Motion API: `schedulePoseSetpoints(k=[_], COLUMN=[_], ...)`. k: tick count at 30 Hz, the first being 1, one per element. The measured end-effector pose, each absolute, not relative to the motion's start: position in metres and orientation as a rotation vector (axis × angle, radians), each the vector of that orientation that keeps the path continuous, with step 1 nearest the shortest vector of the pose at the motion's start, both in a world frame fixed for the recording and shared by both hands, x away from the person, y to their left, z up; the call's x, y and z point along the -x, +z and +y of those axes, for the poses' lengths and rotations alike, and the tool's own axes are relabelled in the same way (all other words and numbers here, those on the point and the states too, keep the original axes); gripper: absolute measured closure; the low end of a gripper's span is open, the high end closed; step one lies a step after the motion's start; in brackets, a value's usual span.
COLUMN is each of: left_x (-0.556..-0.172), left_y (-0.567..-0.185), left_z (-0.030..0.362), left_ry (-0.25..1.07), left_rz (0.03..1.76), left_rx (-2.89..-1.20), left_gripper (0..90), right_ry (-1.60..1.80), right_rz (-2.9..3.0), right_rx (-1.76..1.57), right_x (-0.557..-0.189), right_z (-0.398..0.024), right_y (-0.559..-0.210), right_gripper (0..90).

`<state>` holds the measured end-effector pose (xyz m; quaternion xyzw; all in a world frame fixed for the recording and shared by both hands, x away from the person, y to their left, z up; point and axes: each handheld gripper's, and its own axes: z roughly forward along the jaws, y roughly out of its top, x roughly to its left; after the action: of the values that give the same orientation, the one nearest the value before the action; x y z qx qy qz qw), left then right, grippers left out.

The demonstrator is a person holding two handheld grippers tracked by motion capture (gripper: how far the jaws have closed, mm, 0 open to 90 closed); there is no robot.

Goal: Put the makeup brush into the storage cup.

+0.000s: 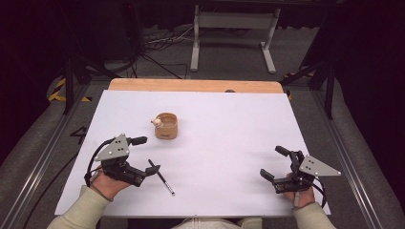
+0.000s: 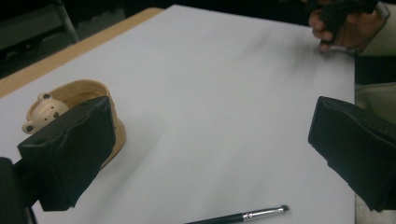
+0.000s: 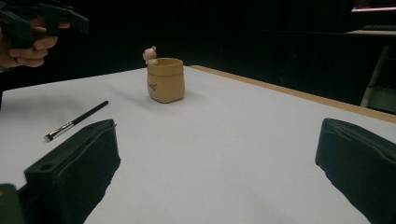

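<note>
Left gripper [image 1: 145,155] held at the near-left of the white sheet [image 1: 229,119], jaws wide apart on nothing; a slim black brush [image 1: 161,177] with a silver ferrule lies flat just beside it, and the tan cup [image 1: 166,126] stands upright beyond, left of centre. The left gripper view makes out a small bear figure [image 2: 43,110] on the cup's rim, a mere knob from the high view. Right gripper [image 1: 276,163] at the near-right edge, jaws likewise apart and empty, bare sheet between the two grippers
</note>
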<state>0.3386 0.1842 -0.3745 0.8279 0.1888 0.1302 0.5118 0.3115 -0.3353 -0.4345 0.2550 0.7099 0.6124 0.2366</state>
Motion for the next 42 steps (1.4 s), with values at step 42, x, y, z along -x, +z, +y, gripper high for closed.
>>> schedulePoseSetpoints(k=[42], left_x=[-0.364], left_y=[-0.364], left_z=[0.146], left_ry=[0.188], left_rz=[0.364], left_rx=[-2.553], left_gripper=[1.1], right_ry=[1.69], right_rz=[1.943], right_rx=[-0.696], right_x=[-0.311], right_z=[-0.337], right_y=[-0.434], right_gripper=[0.1])
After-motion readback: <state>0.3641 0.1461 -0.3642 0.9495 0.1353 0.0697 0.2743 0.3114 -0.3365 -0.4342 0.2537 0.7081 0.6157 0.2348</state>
